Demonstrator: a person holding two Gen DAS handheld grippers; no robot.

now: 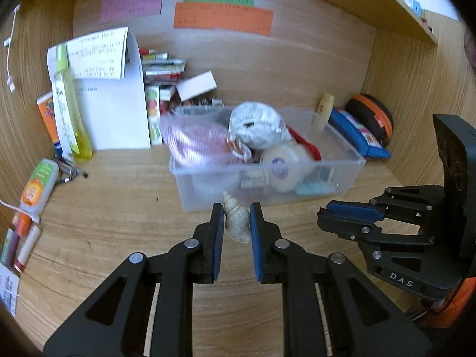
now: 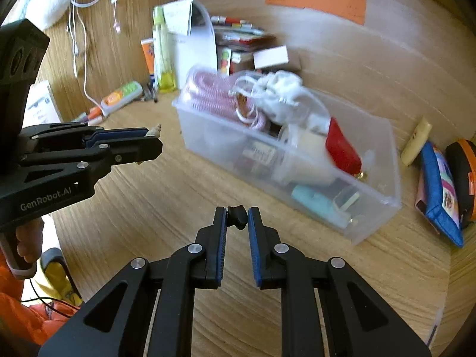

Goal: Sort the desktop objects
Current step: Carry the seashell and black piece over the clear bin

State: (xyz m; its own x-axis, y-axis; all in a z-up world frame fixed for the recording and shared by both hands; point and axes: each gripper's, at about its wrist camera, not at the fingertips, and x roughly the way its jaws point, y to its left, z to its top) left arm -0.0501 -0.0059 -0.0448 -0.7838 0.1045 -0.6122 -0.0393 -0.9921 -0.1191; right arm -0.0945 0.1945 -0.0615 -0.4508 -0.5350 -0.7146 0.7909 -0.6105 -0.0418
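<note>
My left gripper is shut on a pale spiral seashell, held above the desk just in front of a clear plastic bin. The shell's tip pokes out of that gripper in the right wrist view. My right gripper is shut on a small black object, held above the desk near the bin. It appears at the right of the left wrist view. The bin holds a pink coiled cable, a white pouch, a red item and other small things.
A yellow spray bottle, papers and stacked boxes stand at the back left. A green-orange tube and pens lie at left. A blue pouch, an orange-black case and a cream tube lie right of the bin.
</note>
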